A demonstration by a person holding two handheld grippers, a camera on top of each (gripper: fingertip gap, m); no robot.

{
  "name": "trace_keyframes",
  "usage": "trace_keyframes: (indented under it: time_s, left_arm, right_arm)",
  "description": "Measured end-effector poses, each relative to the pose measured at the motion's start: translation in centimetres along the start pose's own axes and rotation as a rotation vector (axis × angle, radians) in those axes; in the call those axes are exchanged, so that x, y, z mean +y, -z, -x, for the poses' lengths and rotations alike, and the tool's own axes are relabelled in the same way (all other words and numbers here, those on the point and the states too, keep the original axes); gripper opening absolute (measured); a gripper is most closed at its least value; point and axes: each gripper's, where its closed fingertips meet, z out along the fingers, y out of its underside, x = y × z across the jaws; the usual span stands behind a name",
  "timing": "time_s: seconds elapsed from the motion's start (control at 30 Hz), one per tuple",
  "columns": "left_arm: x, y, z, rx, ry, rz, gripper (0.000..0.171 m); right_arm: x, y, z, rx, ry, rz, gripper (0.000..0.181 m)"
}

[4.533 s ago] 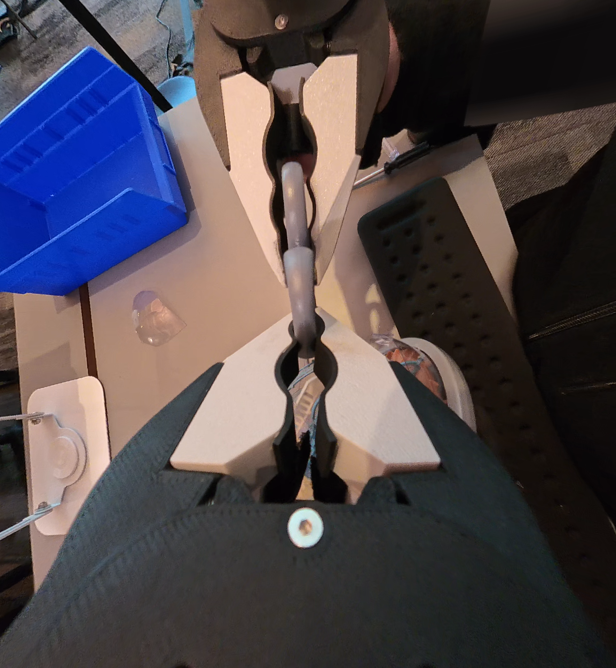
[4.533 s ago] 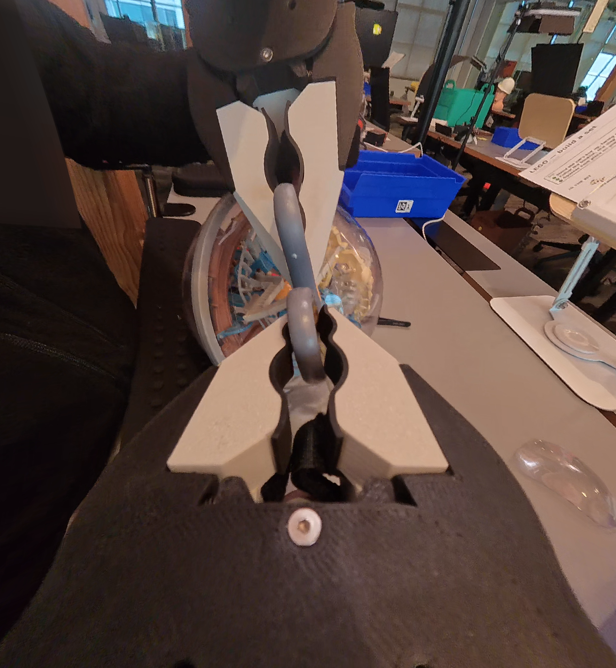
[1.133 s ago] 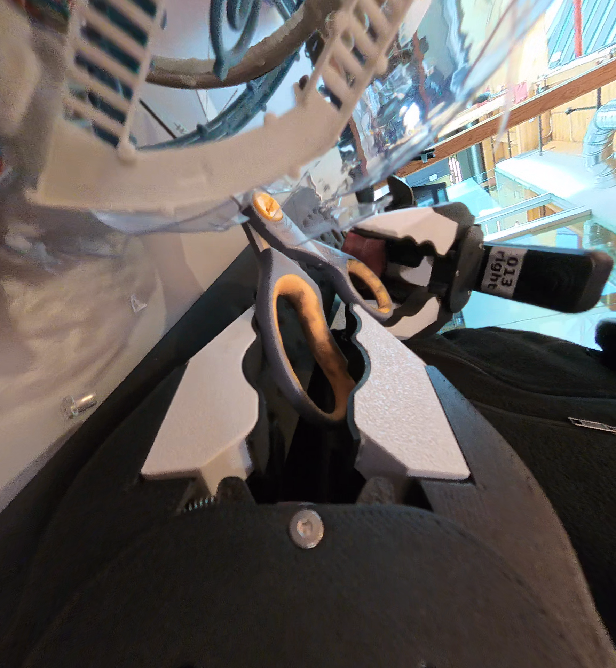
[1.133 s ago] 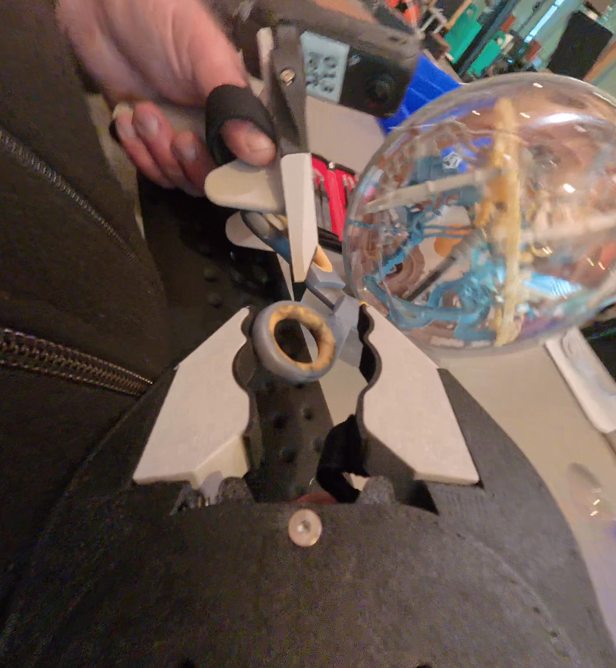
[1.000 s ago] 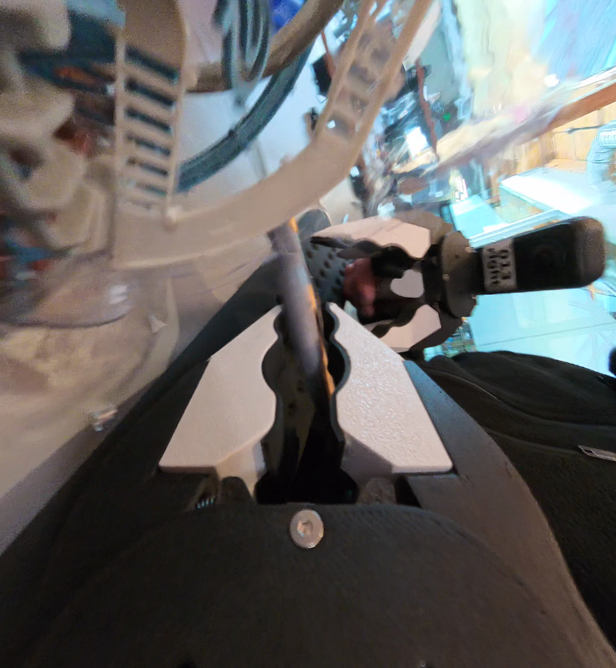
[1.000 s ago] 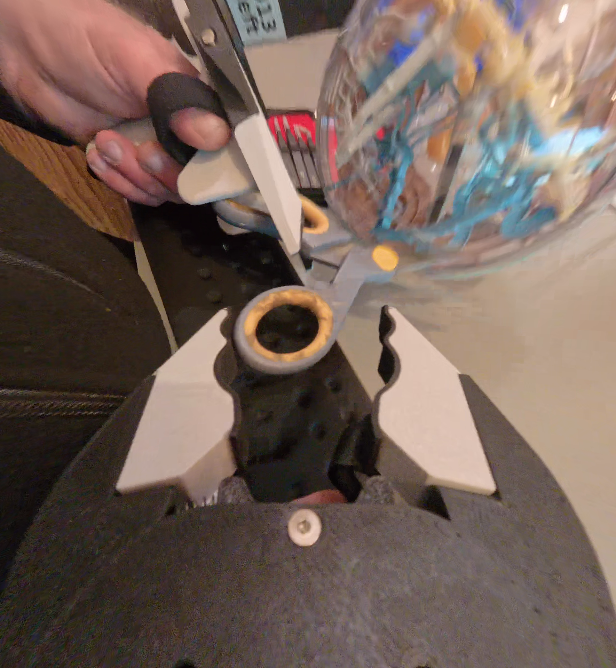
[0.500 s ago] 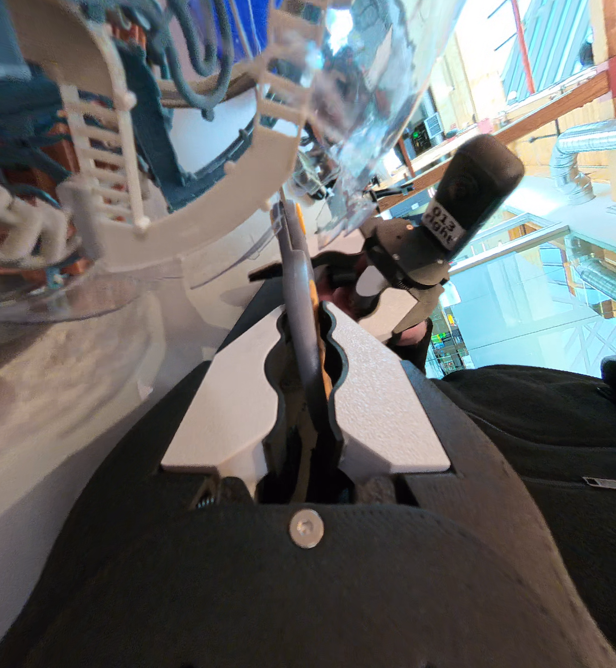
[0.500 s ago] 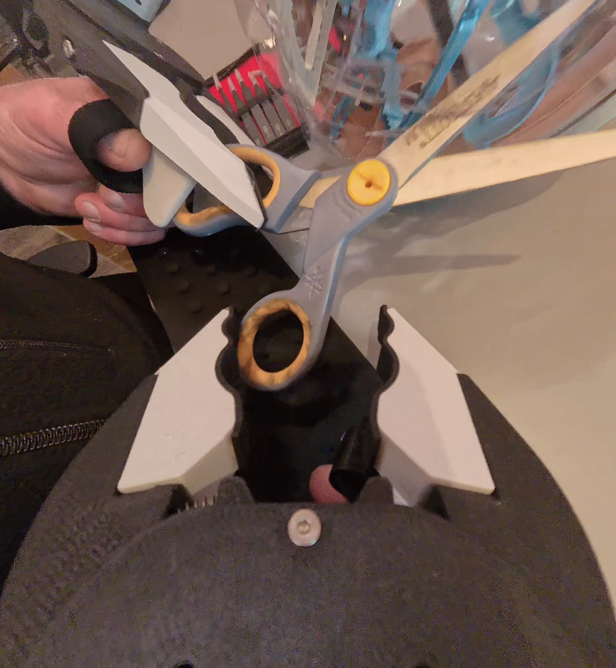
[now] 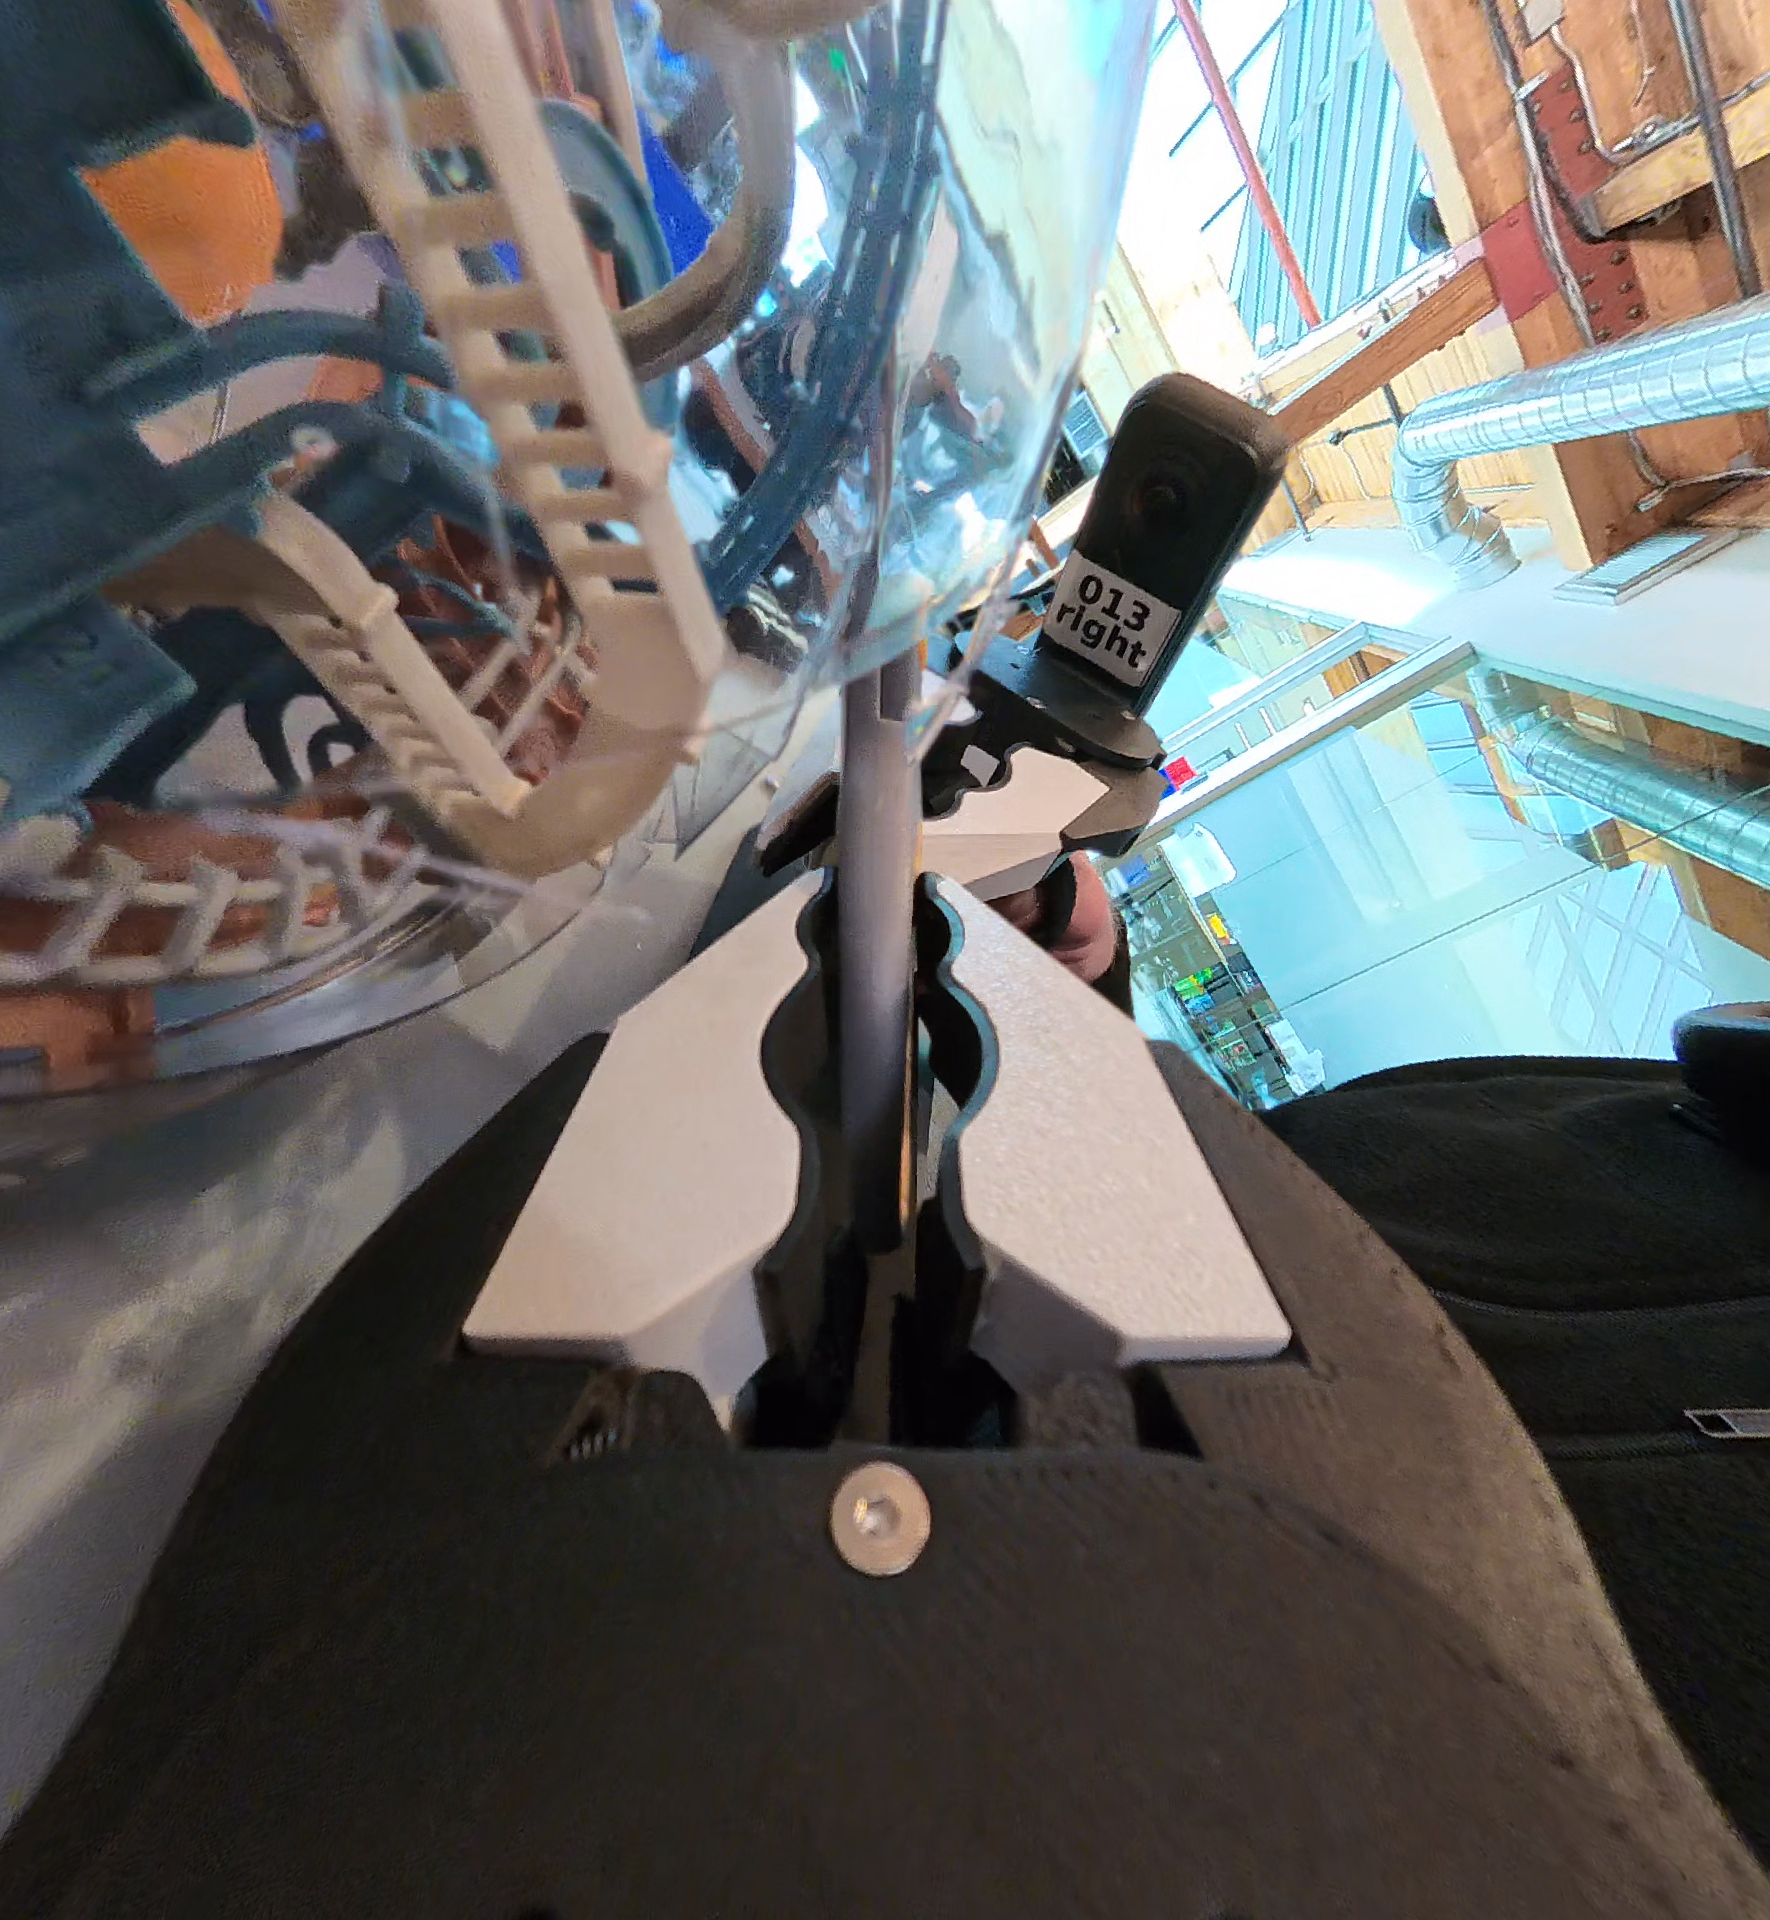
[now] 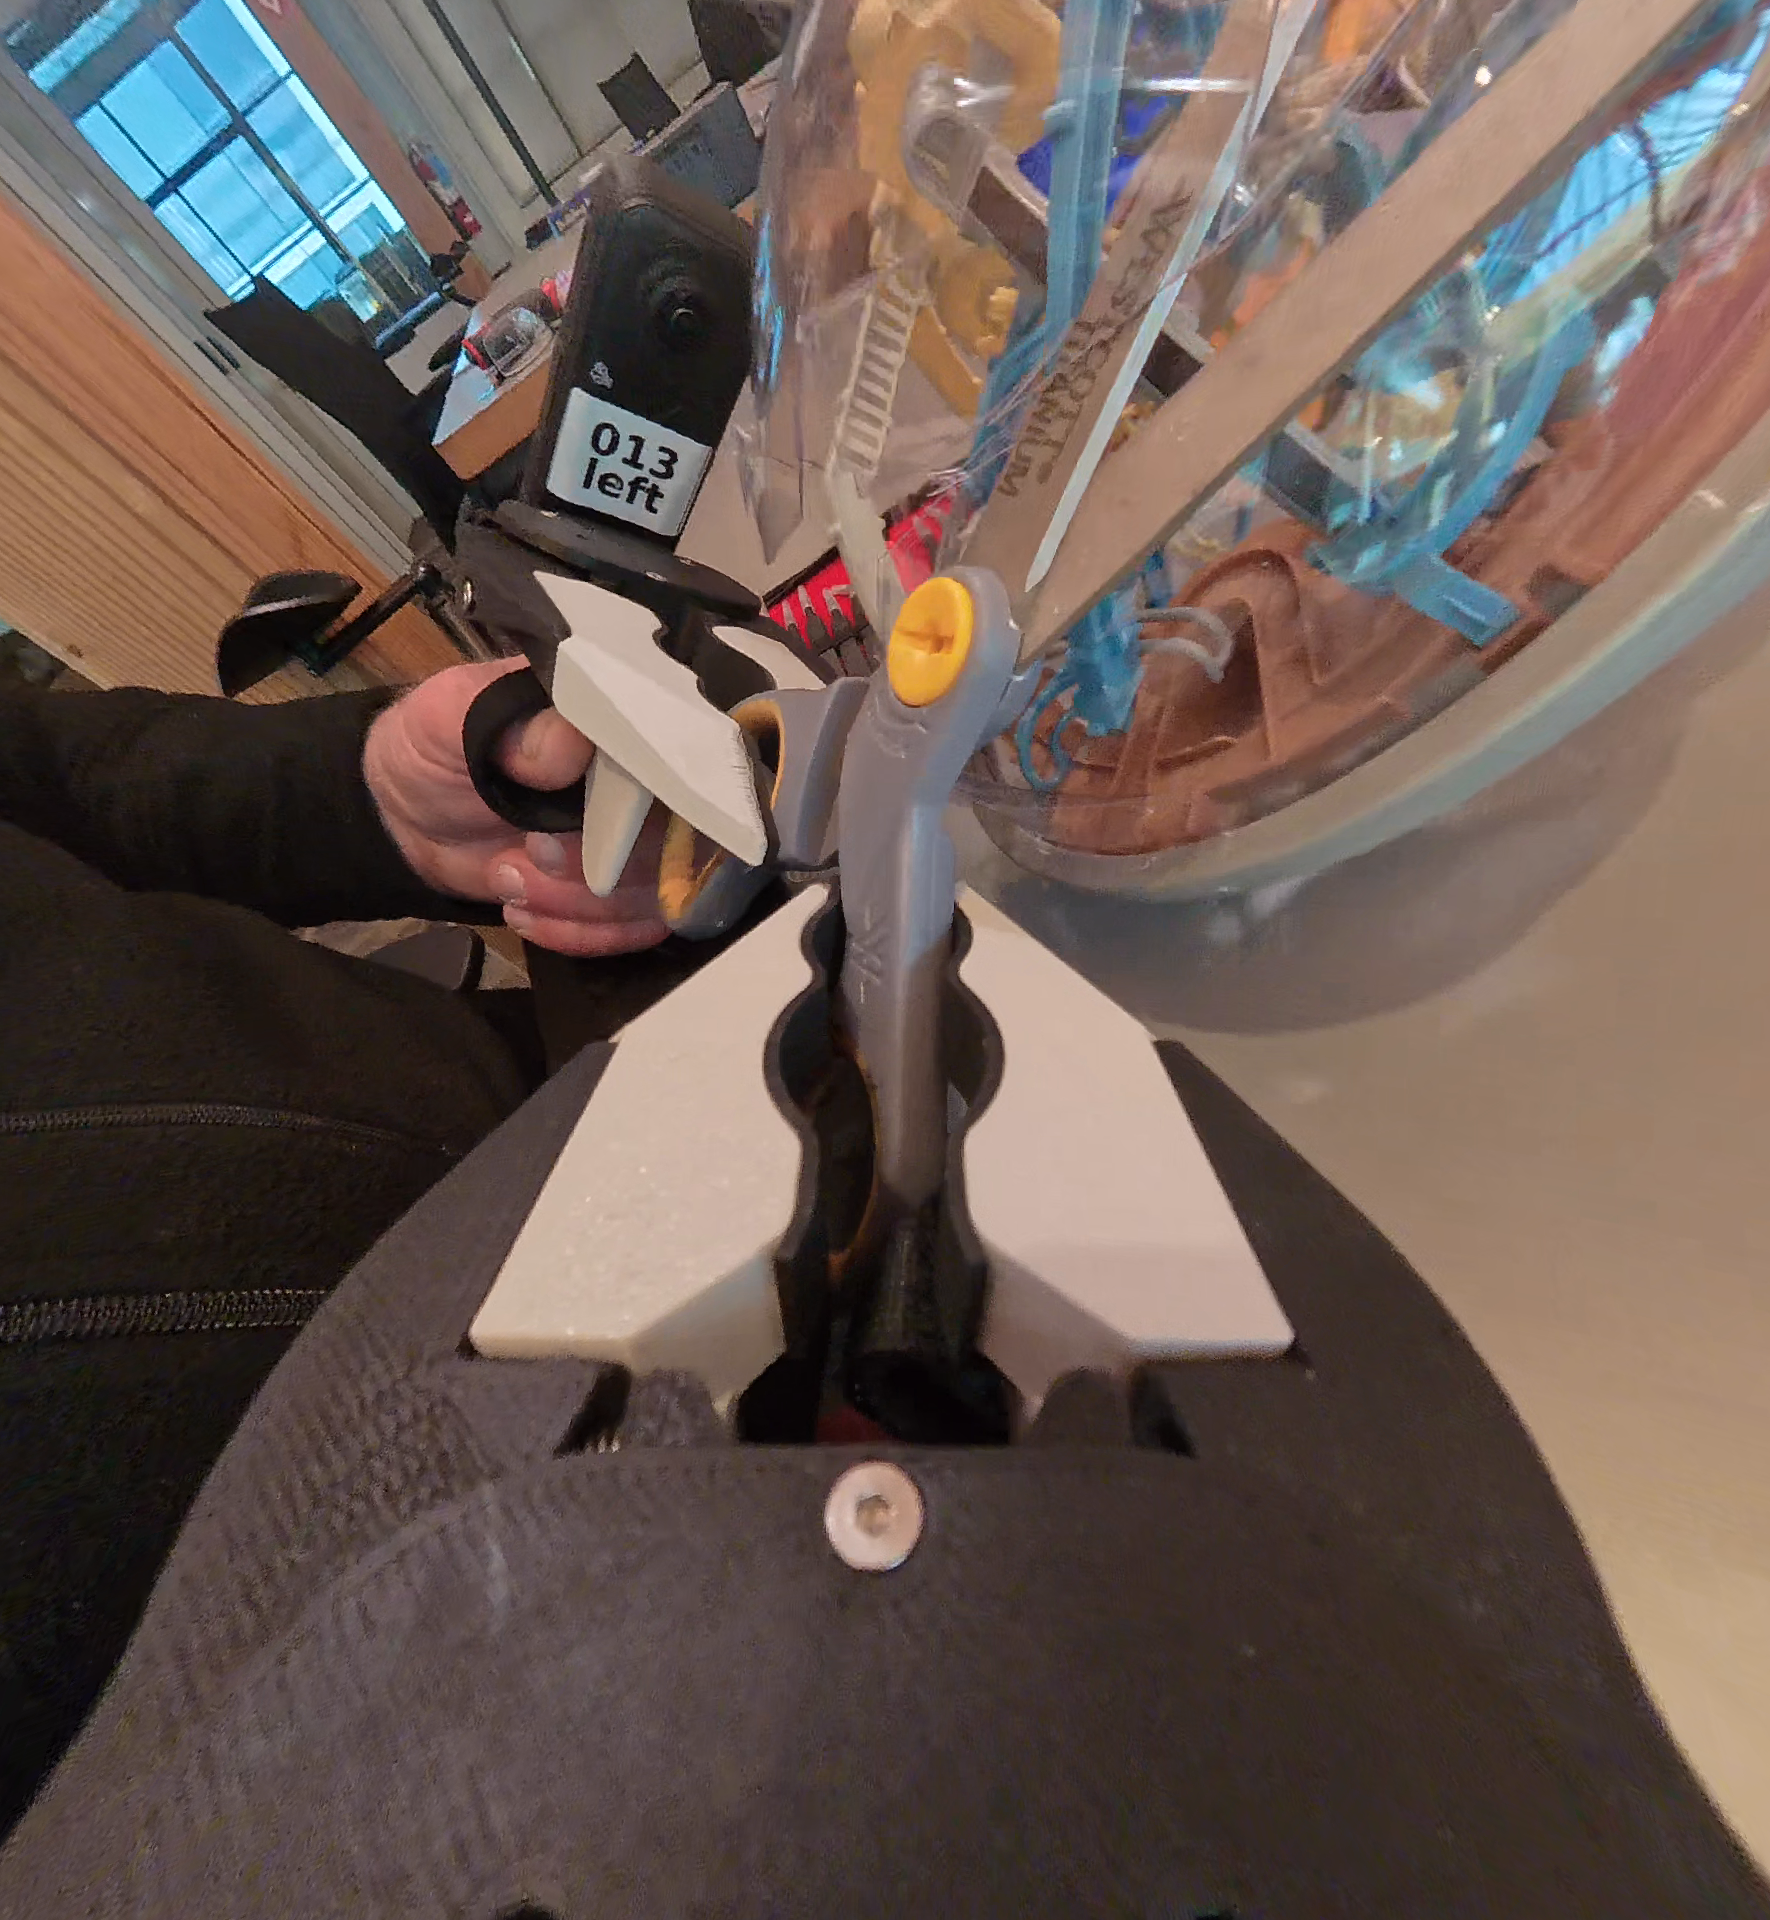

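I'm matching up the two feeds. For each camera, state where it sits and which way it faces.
Left wrist view: rides the left tool, looking along its white fingers, shut on a grey scissor handle, up at the clear plastic maze sphere; a dark sleeve shows beyond.
Right wrist view: rides the right tool, shut on the other handle of the grey-and-orange scissors; a hand shows.
Shared: sphere, scissors, the other tool.
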Motion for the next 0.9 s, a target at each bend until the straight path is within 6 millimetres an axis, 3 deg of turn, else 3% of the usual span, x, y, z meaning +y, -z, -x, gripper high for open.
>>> trace_keyframes:
  time_s: [0.13, 0.2, 0.33, 0.5, 0.57, 0.6, 0.67, 0.7, 0.73, 0.9]
  left_arm:
    - [-0.8, -0.5, 0.0, 0.013, -0.015, -0.034, 0.01]
    - [-1.2, -0.8, 0.0, 0.025, -0.009, -0.05, 0.01]
    - [-1.9, -1.7, 0.3, 0.008, -0.026, -0.082, 0.011]
    - [-2.2, -2.8, 0.6, -0.023, -0.043, -0.103, 0.011]
    - [-2.3, -3.2, 0.8, -0.033, -0.042, -0.111, 0.011]
    - [-2.3, -3.4, 0.8, -0.036, -0.041, -0.108, 0.011]
    - [-2.2, -3.6, 0.9, -0.05, -0.046, -0.11, 0.011]
    - [-2.3, -3.7, 1.1, -0.064, -0.043, -0.113, 0.011]
    - [-2.2, -3.8, 1.1, -0.057, -0.041, -0.106, 0.011]
    - [-2.7, -4.0, 0.8, -0.023, -0.023, -0.134, 0.011]
  right_arm:
    - [-0.5, 0.4, -0.4, -0.011, -0.007, -0.035, 0.014]
    - [-0.7, 0.8, -0.4, -0.014, 0.012, -0.048, 0.024]
    - [-0.7, 2.8, -2.4, 0.229, 0.087, -0.046, 0.051]
    - [0.0, 5.3, -1.8, 0.437, 0.178, 0.007, 0.065]
    - [0.6, 5.4, -0.2, 0.372, 0.122, -0.01, 0.061]
    - [0.8, 5.4, 0.2, 0.357, 0.084, -0.018, 0.072]
    - [1.0, 5.9, 0.3, 0.353, 0.044, -0.041, 0.067]
    - [0.3, 6.4, 0.8, 0.351, 0.05, -0.098, 0.051]
    - [0.2, 6.9, 1.0, 0.364, 0.062, -0.118, 0.05]
    - [2.5, 6.3, -1.0, 0.394, 0.002, 0.017, 0.067]
